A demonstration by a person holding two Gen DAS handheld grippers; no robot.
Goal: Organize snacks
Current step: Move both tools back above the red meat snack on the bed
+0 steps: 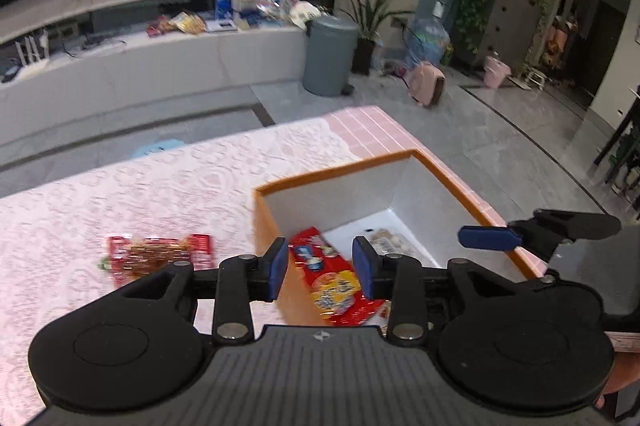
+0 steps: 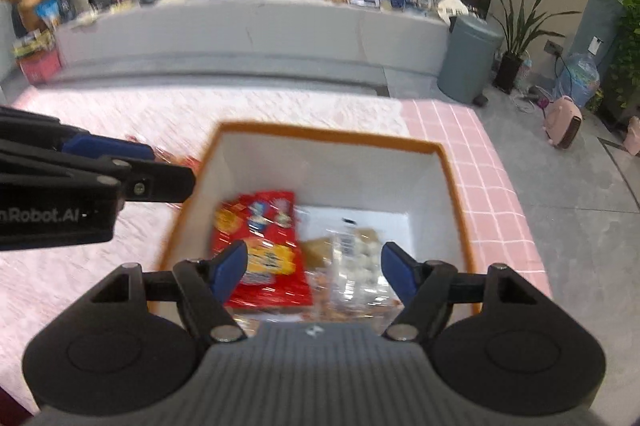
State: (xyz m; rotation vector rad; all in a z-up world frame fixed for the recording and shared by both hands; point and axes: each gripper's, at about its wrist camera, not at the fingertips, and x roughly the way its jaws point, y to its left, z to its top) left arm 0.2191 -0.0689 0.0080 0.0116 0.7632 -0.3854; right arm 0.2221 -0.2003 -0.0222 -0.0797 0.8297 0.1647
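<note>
An orange box (image 1: 332, 174) with white inner walls (image 2: 320, 134) stands on the table. Inside it lies a red snack pack (image 2: 260, 246) (image 1: 332, 278), and beside that a clear bag of pale round snacks (image 2: 360, 258) (image 1: 388, 242). My left gripper (image 1: 322, 268) hovers over the box's left wall, open, with nothing between its pads. The right gripper (image 2: 314, 266) hangs above the box's near side, open wide and empty. Another red snack packet (image 1: 156, 254) lies on the cloth left of the box. Each gripper shows in the other's view: the right gripper (image 1: 492, 238), the left gripper (image 2: 108, 145).
A white lace cloth (image 1: 120, 193) covers a pink checked table (image 2: 480, 161). Beyond the table edge are grey floor tiles, a grey bin (image 1: 330, 57), a potted plant (image 2: 516, 37), a pink heater (image 2: 564, 121) and a long low bench (image 2: 240, 21) with clutter.
</note>
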